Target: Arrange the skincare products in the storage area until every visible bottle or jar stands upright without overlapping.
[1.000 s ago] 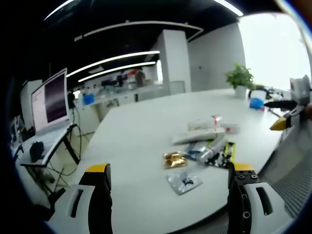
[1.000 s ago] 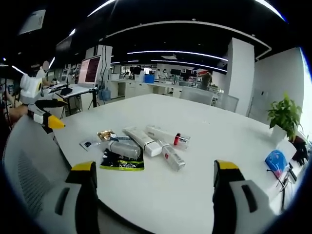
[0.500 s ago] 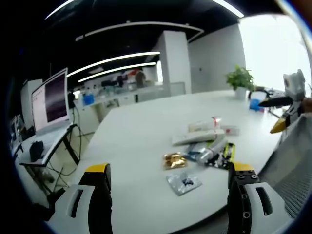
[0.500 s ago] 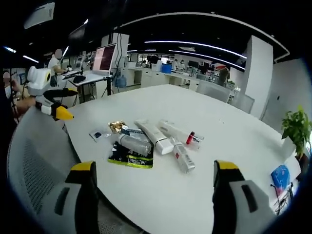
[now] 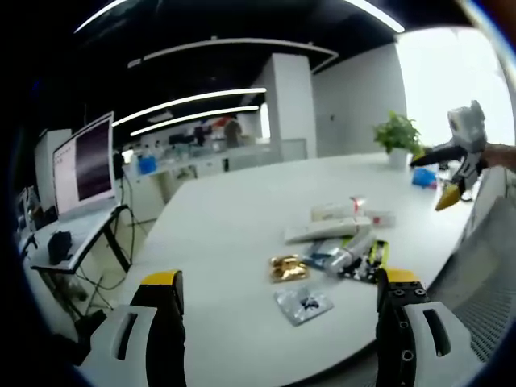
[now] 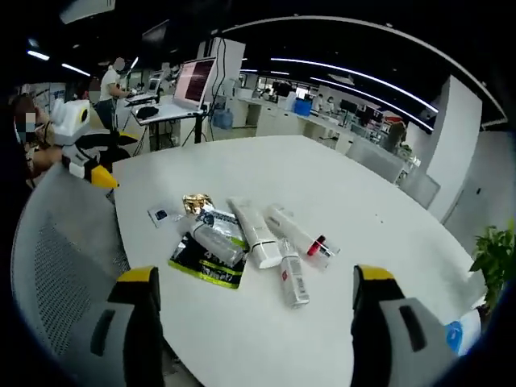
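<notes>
Skincare pile mid white surface [image 6: 387,242], all lying flat: 3 white tubes – wide tube [image 6: 255,231], red-cap tube [image 6: 297,233], small tube [image 6: 292,280]; 1 clear bottle [image 6: 216,242] on 1 black-green pouch [image 6: 201,264]; 1 gold sachet [image 6: 194,203]; 1 silver sachet [image 6: 160,214]. My left claw [image 5: 278,306] & right claw [image 6: 250,298] both wide open, holding nothing, well short of pile.

A large white round-edged table [image 5: 242,218] stands in an open office with a dark ceiling crossed by long curved light strips [image 5: 189,98]. A white square pillar [image 5: 286,101] rises behind it. A green potted plant [image 5: 397,133] sits near a bright window [image 5: 455,72]. A monitor on a side desk [image 6: 197,81] glows pinkish. A grey mesh chair back [image 6: 56,266] curves beside the table.
</notes>
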The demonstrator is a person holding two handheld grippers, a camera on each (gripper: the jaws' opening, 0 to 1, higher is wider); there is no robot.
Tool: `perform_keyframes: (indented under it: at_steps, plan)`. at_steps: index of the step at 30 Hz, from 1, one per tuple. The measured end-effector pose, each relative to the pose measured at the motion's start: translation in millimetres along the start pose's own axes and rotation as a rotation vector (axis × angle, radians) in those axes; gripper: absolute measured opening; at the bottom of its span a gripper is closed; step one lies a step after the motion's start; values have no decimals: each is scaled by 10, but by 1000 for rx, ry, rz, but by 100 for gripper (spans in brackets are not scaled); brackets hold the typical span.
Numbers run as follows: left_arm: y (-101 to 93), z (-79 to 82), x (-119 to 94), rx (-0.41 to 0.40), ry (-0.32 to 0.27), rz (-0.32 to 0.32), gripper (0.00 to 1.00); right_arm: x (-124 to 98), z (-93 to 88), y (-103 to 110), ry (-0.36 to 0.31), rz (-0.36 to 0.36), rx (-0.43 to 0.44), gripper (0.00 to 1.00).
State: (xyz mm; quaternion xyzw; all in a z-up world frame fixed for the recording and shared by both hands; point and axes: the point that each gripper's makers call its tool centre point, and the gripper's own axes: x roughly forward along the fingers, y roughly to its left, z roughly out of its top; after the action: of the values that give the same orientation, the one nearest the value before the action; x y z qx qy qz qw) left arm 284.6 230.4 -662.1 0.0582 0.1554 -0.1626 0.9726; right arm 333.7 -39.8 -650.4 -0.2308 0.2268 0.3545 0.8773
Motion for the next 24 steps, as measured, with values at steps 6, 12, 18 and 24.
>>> perform_keyframes:
  at_steps: [6,12,18,24]
  plan:
    - [9,-2,-2,-4,-5,-2,97,159,57,-96,46,34,-11,91]
    - [23,-11,-4,-7,-3,3,97,306,88,-139,87,83,-30,83]
    - [20,-19,-4,-11,0,1,97,478,58,-198,144,120,-64,75]
    - [16,-29,4,-17,3,-5,97,656,6,-176,193,173,-82,66]
